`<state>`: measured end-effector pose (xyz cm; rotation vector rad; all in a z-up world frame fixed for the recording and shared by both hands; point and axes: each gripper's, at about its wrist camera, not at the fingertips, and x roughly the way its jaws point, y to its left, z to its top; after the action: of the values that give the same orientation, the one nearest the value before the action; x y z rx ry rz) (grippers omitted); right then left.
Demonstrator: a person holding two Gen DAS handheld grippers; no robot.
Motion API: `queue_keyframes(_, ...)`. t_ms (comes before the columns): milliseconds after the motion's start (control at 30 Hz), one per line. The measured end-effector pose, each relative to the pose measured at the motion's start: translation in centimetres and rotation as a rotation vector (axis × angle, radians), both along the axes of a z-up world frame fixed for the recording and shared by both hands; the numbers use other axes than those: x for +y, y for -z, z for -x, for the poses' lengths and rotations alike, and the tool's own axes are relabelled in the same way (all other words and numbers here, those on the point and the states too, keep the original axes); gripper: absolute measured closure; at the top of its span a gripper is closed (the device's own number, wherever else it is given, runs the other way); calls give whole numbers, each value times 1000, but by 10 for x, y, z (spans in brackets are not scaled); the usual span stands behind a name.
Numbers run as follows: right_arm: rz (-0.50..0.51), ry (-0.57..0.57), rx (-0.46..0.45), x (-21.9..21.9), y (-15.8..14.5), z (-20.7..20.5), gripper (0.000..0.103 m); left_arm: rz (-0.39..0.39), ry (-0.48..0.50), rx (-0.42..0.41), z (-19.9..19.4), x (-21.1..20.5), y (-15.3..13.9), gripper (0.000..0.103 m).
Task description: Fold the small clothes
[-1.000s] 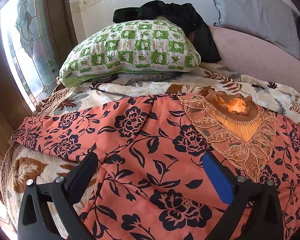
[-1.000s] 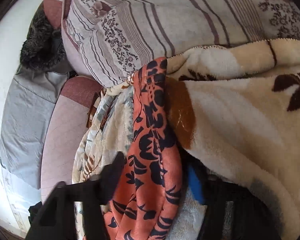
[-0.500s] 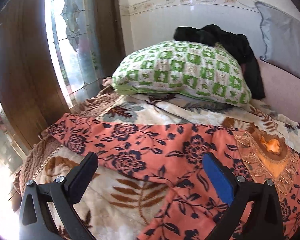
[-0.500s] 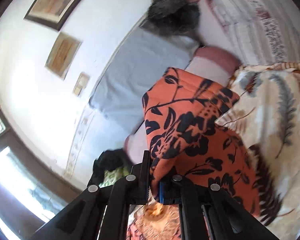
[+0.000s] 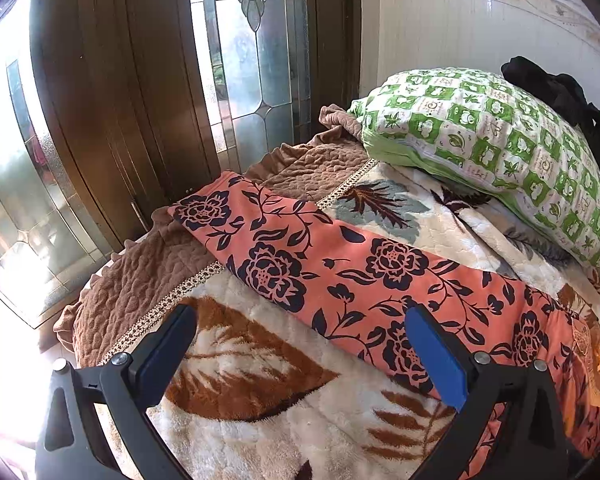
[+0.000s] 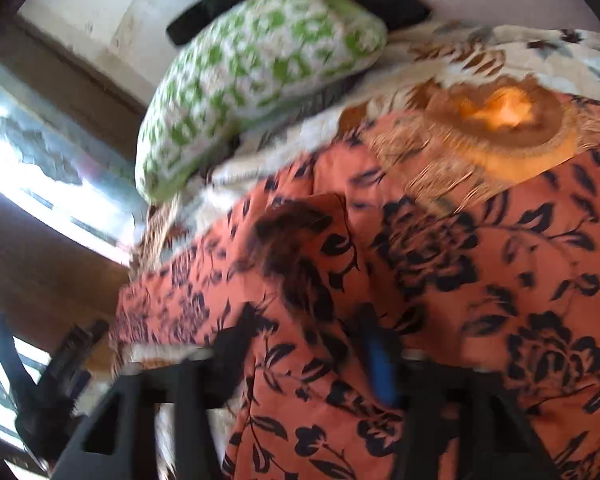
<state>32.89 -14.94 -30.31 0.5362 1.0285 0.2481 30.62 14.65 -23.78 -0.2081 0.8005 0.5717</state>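
Note:
An orange dress with black flowers (image 5: 340, 276) lies spread on the bed, one sleeve stretched toward the bed's left edge. My left gripper (image 5: 300, 344) is open and empty, just above the blanket near that sleeve. In the blurred right wrist view the dress (image 6: 480, 260) fills the frame, with its embroidered orange neckline (image 6: 496, 116) at the top right. My right gripper (image 6: 312, 344) is open over a folded-over part of the dress. My left gripper also shows at the lower left of the right wrist view (image 6: 60, 384).
A cream blanket with brown leaves (image 5: 268, 396) covers the bed over a brown quilt (image 5: 148, 276). A green checked pillow (image 5: 496, 140) with a black garment (image 5: 572, 92) behind it lies at the head. A wooden door with glass panes (image 5: 148, 80) stands close on the left.
My left gripper swung left from the dress body to the sleeve by the door. My right gripper carried its sleeve across onto the dress, then opened and let it go.

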Motion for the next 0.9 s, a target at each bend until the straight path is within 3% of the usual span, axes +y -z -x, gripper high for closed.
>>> queue_keyframes(167, 33, -182, -99, 28, -12, 43, 15, 47, -4, -4, -2, 6, -2, 0)
queue_keyframes(300, 60, -128, -213, 3, -36, 68, 17, 75, -56, 33, -1, 18, 5, 0)
queue_keyframes(367, 79, -70, -196, -13, -40, 61, 28, 107, -92, 46, 1, 30, 10, 0)
queue_keyframes(400, 77, -50, -186, -22, -40, 64, 41, 121, -110, 50, 3, 36, 12, 0)
queue_keyframes(433, 79, -32, -170, -26, -35, 61, 48, 130, -129, 52, 5, 42, 14, 0)
queue_keyframes(633, 140, -10, -57, -38, 25, 60, 51, 143, -184, 45, 14, 70, 19, 0)
queue_keyframes(667, 147, 1, -98, -37, 22, 61, 51, 150, -187, 44, 15, 75, 21, 0)
queue_keyframes(733, 172, -8, -61, -34, 16, 55, 51, 176, -189, 36, 15, 87, 23, 0)
queue_keyframes(900, 64, -8, -86, -43, -9, 63, 49, 301, -178, -14, 14, 113, 32, 0)
